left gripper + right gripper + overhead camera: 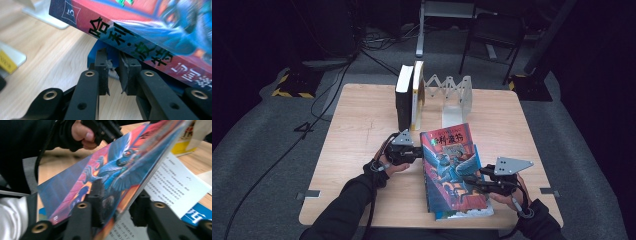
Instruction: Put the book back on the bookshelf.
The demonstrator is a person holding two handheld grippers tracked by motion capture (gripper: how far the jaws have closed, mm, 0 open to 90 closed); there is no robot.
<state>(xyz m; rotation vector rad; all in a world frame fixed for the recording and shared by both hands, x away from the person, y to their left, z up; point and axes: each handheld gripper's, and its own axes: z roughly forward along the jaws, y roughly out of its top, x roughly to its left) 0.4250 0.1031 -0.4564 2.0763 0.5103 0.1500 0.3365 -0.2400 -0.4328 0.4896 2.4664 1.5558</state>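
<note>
Where book hides pads | left hand-held gripper nearly closed, empty | right straddles cover

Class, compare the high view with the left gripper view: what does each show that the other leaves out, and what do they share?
High view: the wooden table as a whole, two upright books beside a folding bookend, and the right gripper. Left gripper view: close up, the spine's black characters and a numeral 5. Shared: the colourful book, raised off the tabletop, and the left gripper at its spine side.
</note>
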